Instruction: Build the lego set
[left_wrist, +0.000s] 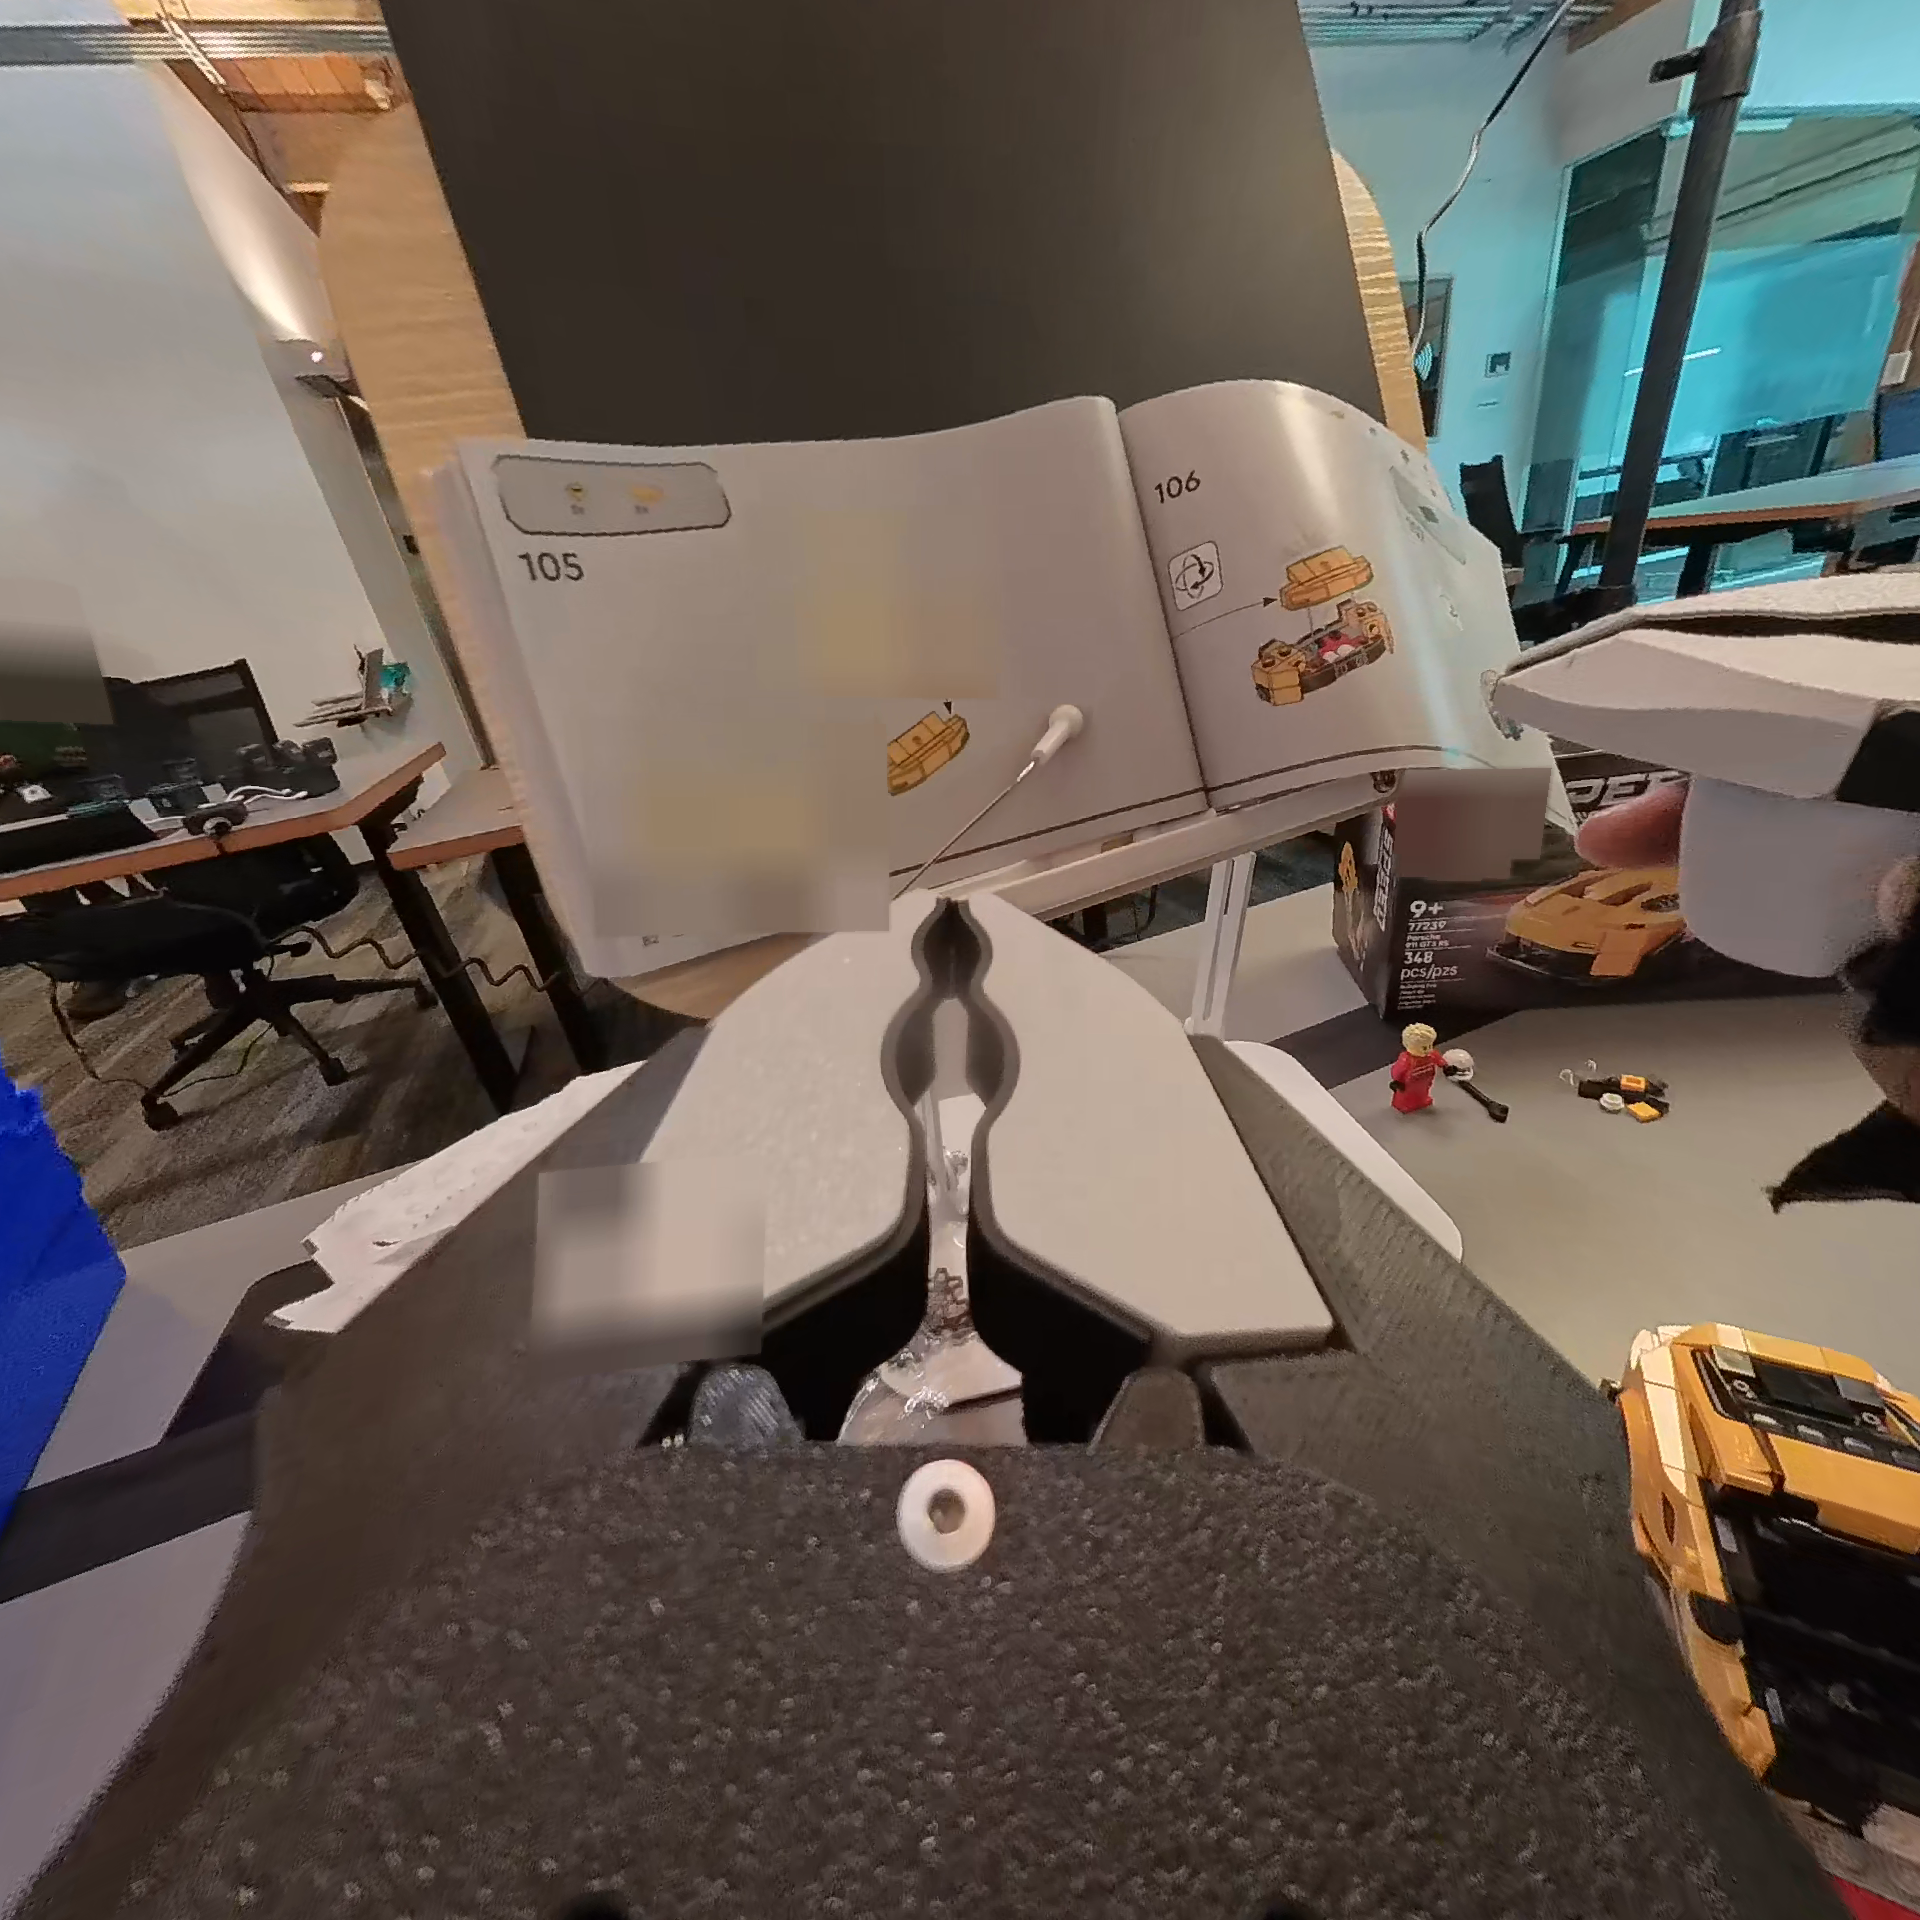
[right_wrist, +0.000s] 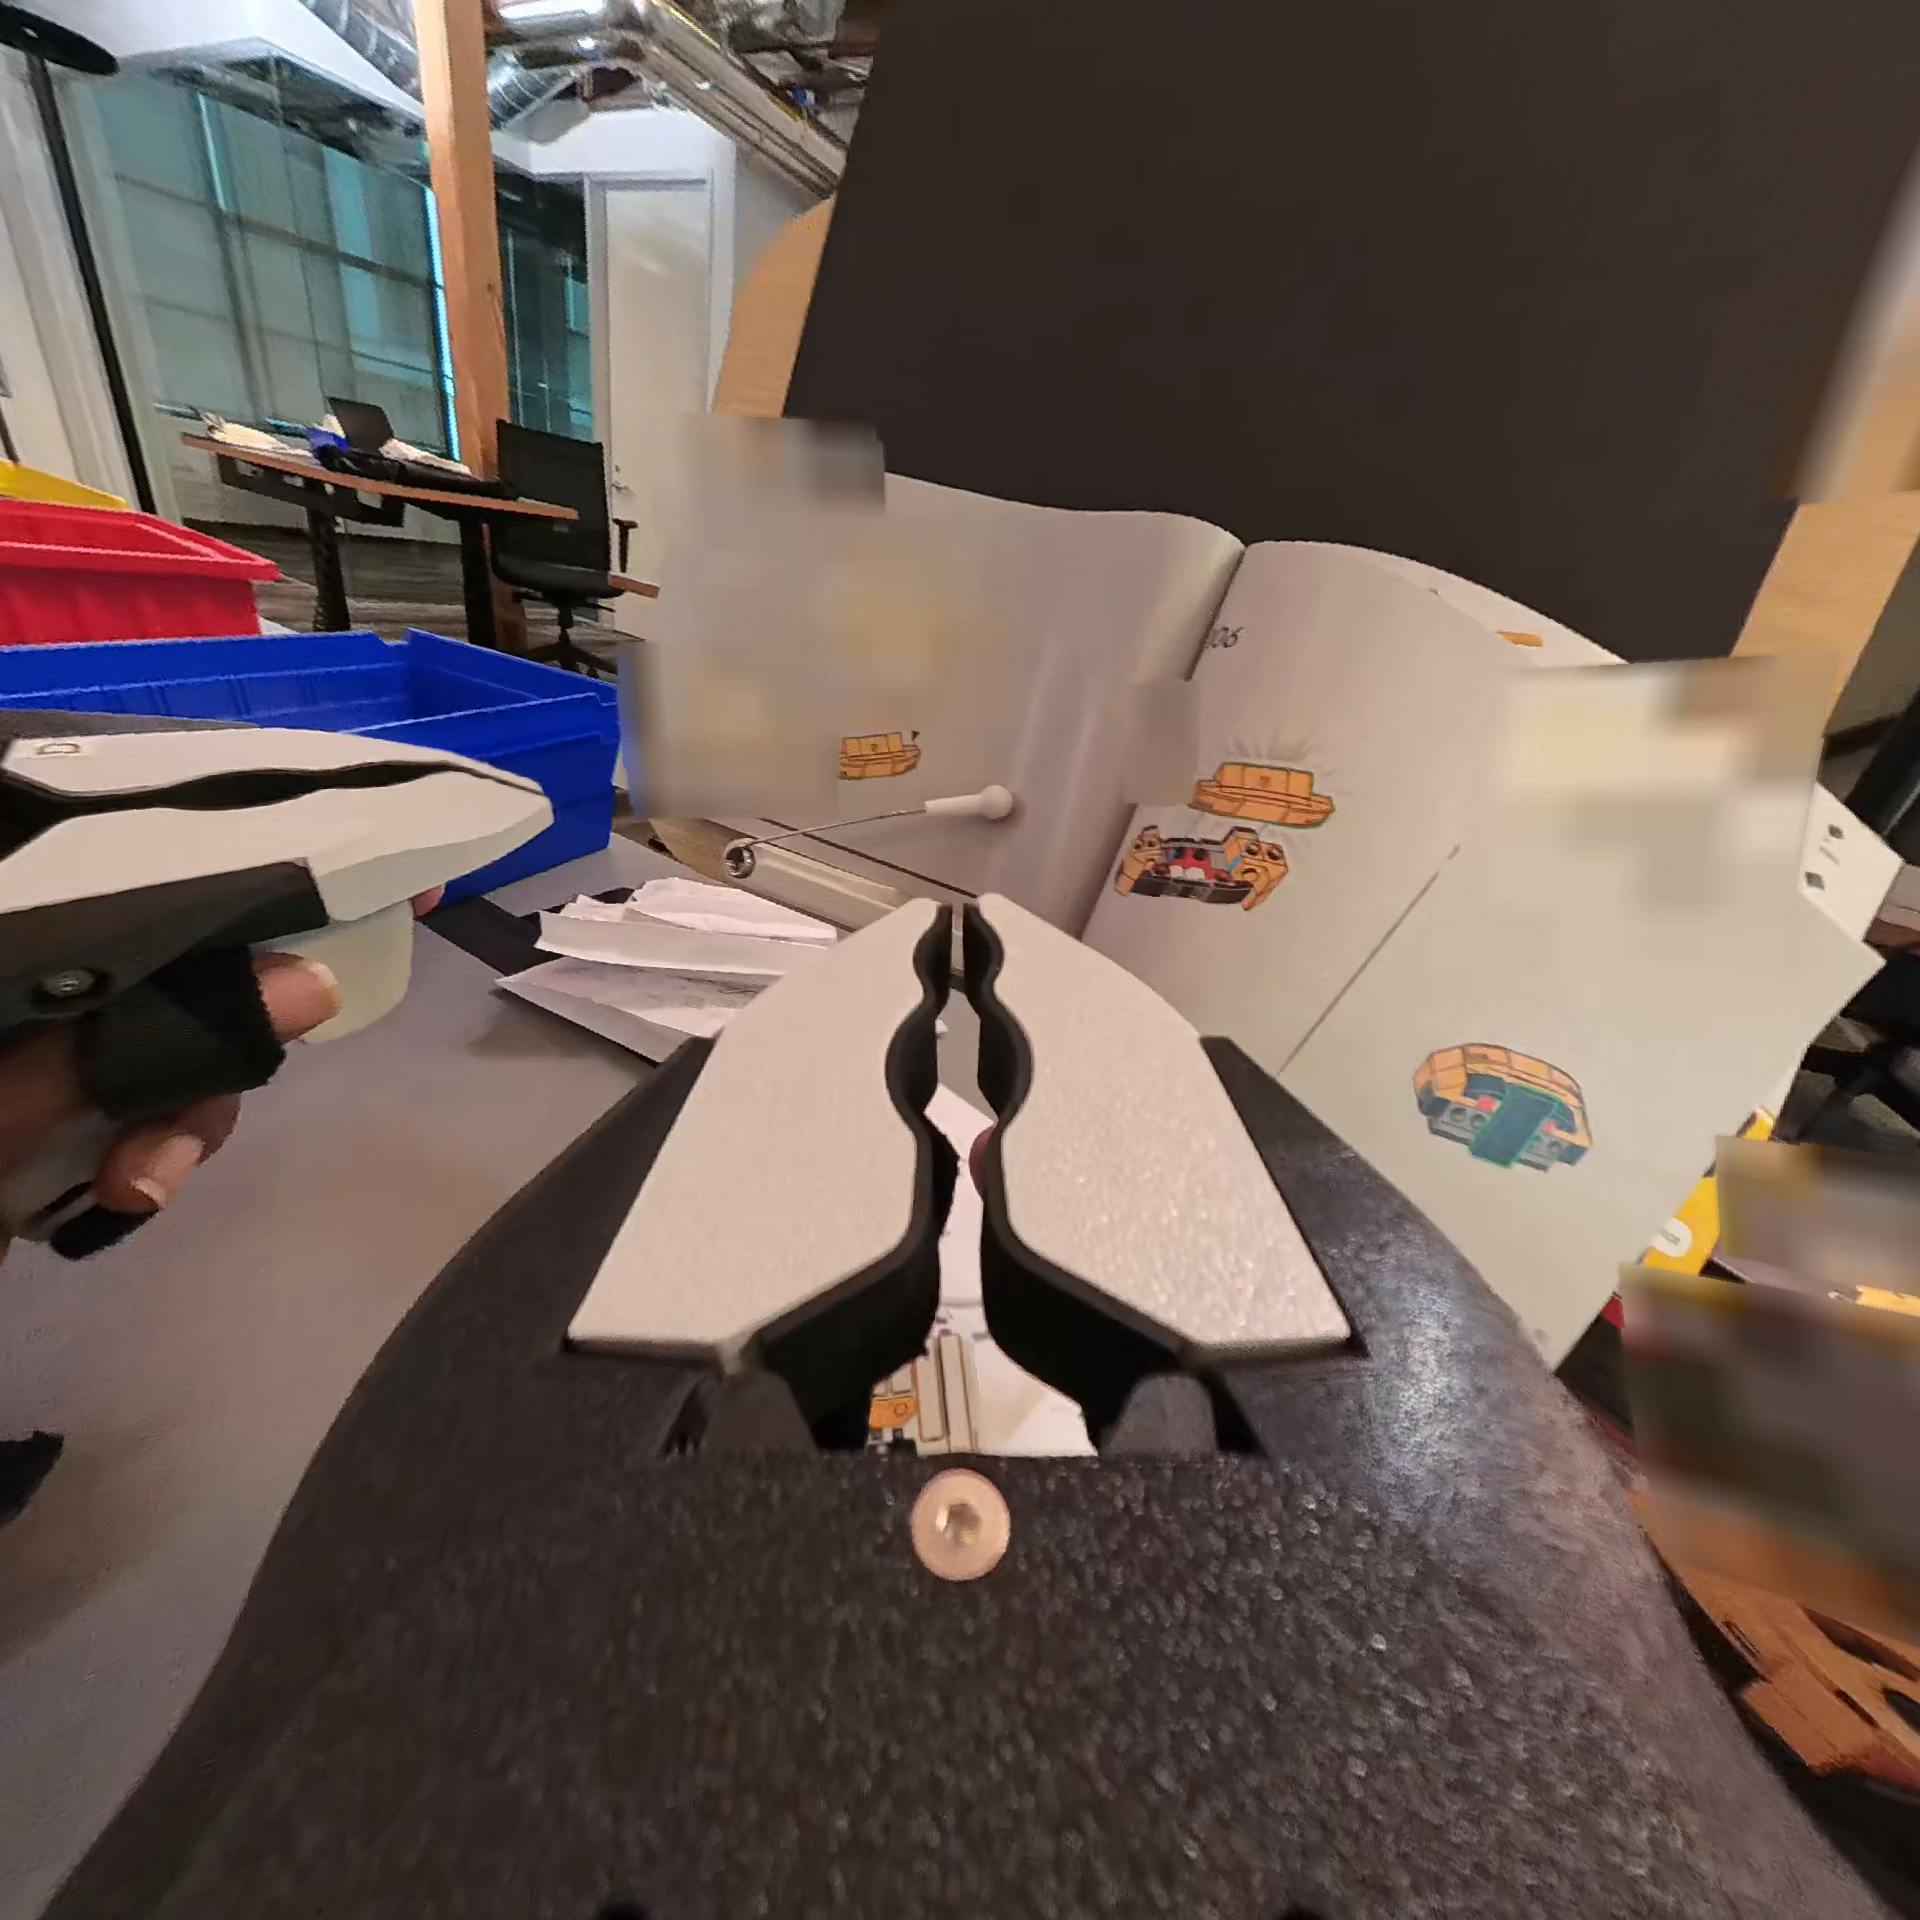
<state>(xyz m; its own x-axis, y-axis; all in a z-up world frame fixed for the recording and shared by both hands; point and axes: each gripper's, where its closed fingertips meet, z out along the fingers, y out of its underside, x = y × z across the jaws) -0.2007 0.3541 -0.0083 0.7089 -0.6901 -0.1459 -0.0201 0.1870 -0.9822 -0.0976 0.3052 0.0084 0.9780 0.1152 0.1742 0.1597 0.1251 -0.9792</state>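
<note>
Both grippers raised w/ nothing gripped, manual being read.
L to R: blue bin (right_wrist: 312, 707) at worktop's left edge; left gripper (left_wrist: 951, 914) jaws together, empty; instruction booklet (left_wrist: 831, 665) propped on a stand at the back edge for easy viewing; right gripper (right_wrist: 957, 914) jaws nearly together, empty; minifigure (left_wrist: 1418, 1070) & loose pcs mid-right; yellow lego car (left_wrist: 1766, 1538) at near right edge, prob. awaiting next sub-assy.

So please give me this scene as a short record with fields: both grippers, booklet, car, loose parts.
left gripper: fingers shut, nothing seen held
right gripper: fingers nearly closed, seem empty
instruction booklet: open on a stand, held by a page clip
yellow car model: partly built, at the right
minifigure: red, standing on the grey table
loose parts: beside the minifigure
</note>
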